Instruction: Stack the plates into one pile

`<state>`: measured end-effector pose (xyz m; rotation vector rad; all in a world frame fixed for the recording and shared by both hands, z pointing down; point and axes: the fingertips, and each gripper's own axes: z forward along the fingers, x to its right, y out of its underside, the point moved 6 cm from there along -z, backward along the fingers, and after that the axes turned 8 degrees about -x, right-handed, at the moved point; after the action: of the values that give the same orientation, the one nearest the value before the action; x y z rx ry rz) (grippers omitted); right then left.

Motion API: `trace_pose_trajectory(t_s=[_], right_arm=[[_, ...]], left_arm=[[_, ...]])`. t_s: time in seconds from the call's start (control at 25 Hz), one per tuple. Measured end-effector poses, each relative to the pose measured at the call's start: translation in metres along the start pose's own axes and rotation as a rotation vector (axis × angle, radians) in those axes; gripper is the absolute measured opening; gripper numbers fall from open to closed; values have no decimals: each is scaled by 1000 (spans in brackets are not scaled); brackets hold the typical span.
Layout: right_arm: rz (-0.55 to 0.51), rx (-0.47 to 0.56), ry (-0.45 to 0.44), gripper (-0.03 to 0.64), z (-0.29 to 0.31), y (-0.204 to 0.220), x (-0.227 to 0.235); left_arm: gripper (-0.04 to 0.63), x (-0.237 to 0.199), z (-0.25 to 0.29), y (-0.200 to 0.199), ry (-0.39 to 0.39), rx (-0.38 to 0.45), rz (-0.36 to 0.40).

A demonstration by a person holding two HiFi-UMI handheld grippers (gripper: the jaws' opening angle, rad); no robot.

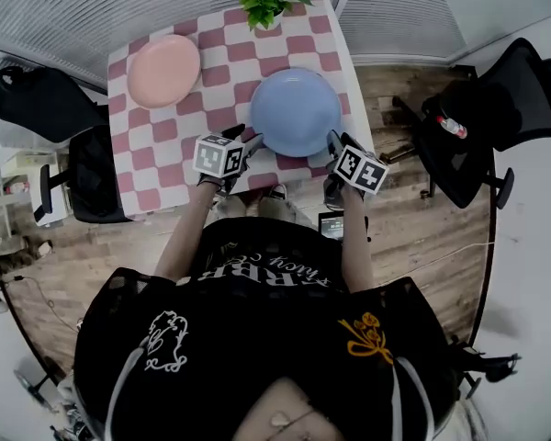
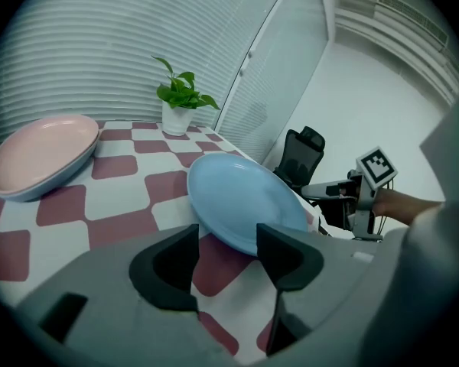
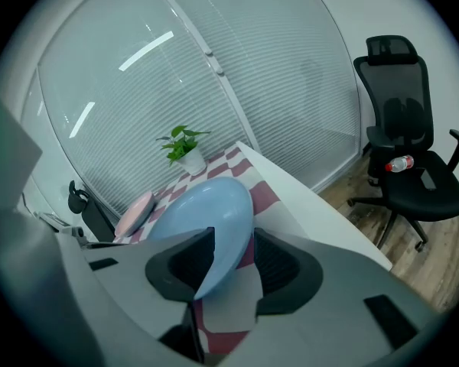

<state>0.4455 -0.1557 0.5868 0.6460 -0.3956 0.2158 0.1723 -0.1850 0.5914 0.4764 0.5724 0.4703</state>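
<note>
Red-and-white checks are seen across the table (image 1: 170,145), which lies just ahead of both grippers. A black chair (image 3: 404,121) is pictured well off to the right gripper's right side.

The blue plate (image 1: 295,111) is shown lying flat at the table's near edge, directly in front of the two tools and flanked by them. The pink plate (image 1: 163,70) is set well apart from it, farther off and to the left of the left gripper, and the two are not yet stacked. A potted plant (image 2: 180,98) is seen at the far edge, beyond both plates.

The left gripper (image 2: 226,239) is held with its jaws wide apart. The blue plate's near rim is framed in the gap at their tips, and neither pad is pressed on it.

The right gripper (image 3: 233,243) is likewise held open, with the blue plate's rim reaching in between its jaws. The rim is seen close against one jaw, while a clear strip of table shows between it and the other jaw. Nothing is gripped by either tool.

A bottle (image 3: 398,164) is seen lying on the chair's seat.
</note>
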Motion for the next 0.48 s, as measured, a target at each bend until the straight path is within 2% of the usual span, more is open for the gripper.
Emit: trace_pose_trajectory(t_s=[0.12,0.28,0.4,0.48], right_arm=[[11,-36,4,130,9,3,10],[21,-81,-7,130,21,9,17],[48,-82,-51,125,26,12,15],[47,-89,-80,95,29,13,12]], left_arm=[[232,3,11,2,-5,-11,-22],[232,6,28,9,29,-37,-64],[231,7,38,12,50,-39,-91],[230,6,38,12,56,-18,-111]])
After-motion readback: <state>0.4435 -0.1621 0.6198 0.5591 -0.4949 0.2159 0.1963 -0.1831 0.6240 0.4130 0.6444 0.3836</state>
